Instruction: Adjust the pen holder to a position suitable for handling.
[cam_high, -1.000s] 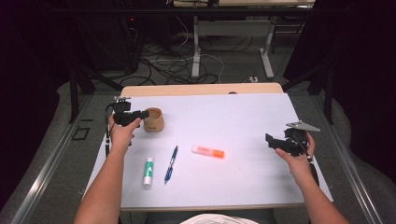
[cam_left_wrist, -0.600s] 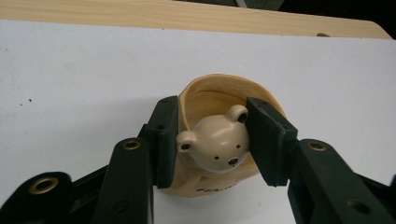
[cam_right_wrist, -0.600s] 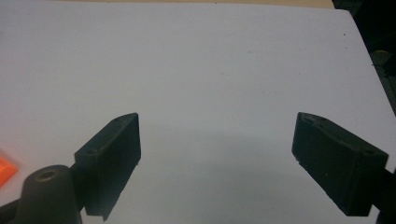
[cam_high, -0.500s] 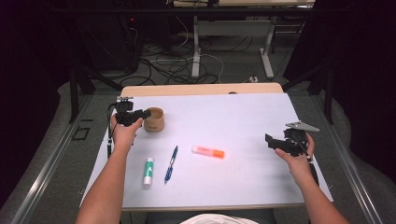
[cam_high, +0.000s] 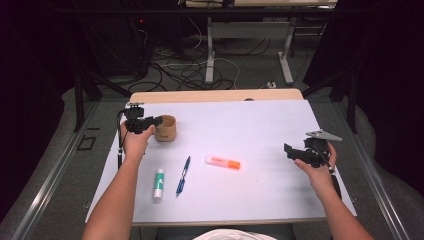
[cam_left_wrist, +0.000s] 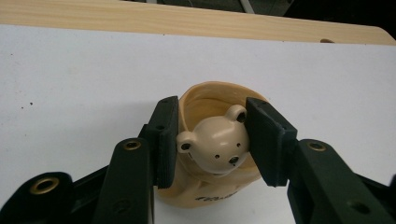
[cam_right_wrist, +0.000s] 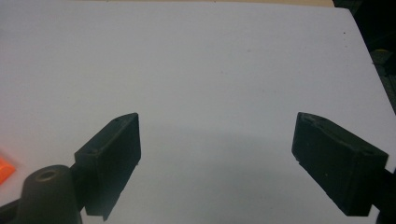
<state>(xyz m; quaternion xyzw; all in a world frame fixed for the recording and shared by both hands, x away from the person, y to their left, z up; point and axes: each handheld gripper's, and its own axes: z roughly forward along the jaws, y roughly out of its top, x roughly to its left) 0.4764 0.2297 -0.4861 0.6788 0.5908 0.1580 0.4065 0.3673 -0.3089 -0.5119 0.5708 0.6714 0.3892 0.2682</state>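
A tan cup (cam_high: 166, 131) with a bear's head (cam_left_wrist: 217, 142) on its side stands at the table's far left. My left gripper (cam_high: 156, 120) reaches it from the left. In the left gripper view the left gripper (cam_left_wrist: 212, 109) has its two pads pressed against the bear's ears, so it is shut on the bear's head. At the right side of the table my right gripper (cam_high: 288, 150) hovers, held in a hand. The right gripper (cam_right_wrist: 217, 126) is open, with only bare white tabletop between its jaws.
A white glue stick (cam_high: 158, 183), a blue pen (cam_high: 183, 169) and an orange highlighter (cam_high: 223, 162) lie on the white table (cam_high: 260, 125) between the two hands. A corner of the highlighter (cam_right_wrist: 4, 170) shows in the right gripper view. Cables and table legs stand beyond the far edge.
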